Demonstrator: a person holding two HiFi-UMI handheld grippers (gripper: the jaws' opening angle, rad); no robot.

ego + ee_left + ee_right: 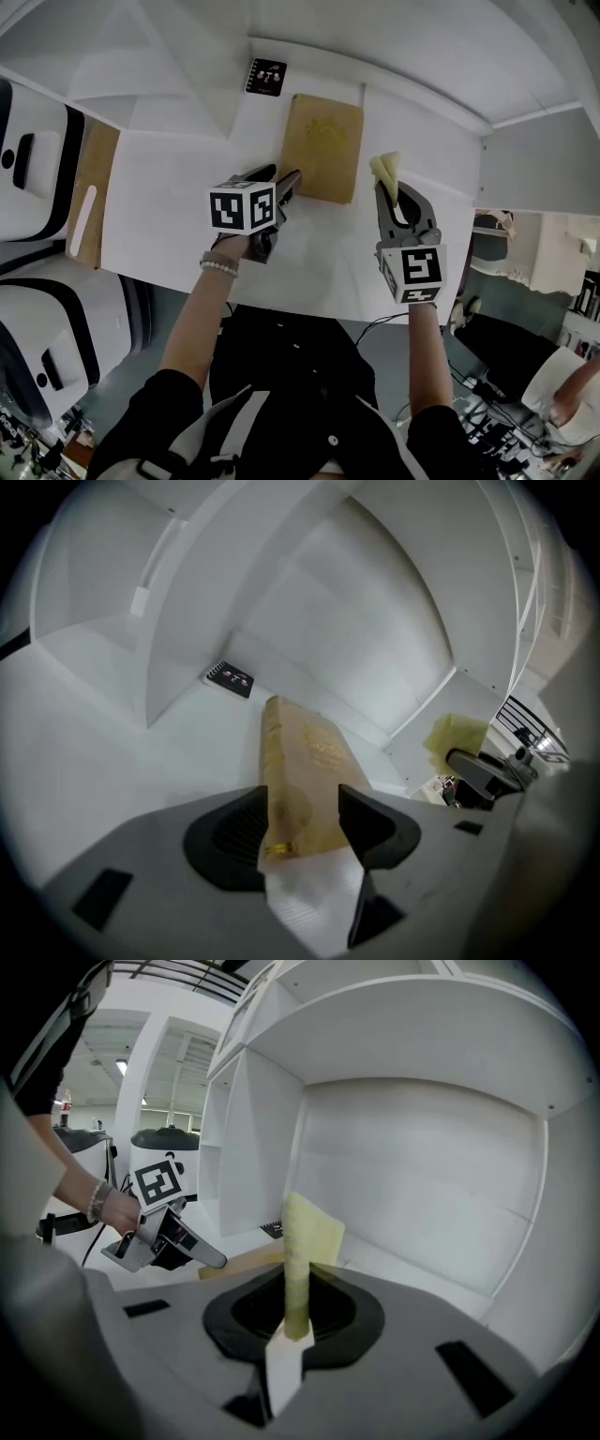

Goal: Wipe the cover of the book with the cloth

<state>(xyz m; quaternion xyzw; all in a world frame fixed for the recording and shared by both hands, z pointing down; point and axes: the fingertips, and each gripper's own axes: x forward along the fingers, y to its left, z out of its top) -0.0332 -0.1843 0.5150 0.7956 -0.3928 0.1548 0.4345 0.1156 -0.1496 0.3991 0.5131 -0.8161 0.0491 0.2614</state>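
A tan book (pixel 323 145) with gold print lies flat on the white table (pixel 178 206). My left gripper (pixel 286 185) is open at the book's near left corner. In the left gripper view, that near end of the book (pixel 314 761) shows between the spread jaws of the left gripper (pixel 302 806), and the pads do not press on it. My right gripper (pixel 386 194) is shut on a folded yellow cloth (pixel 387 173), held just right of the book's near end. The cloth (pixel 305 1241) stands upright from the closed jaws of the right gripper (pixel 298 1321).
A small black marker card (pixel 266 77) lies beyond the book's far left corner. White shelf walls close the table at the back and right. White machines (pixel 28 159) and a wooden board (pixel 89 192) stand to the left. The table's near edge runs just below the grippers.
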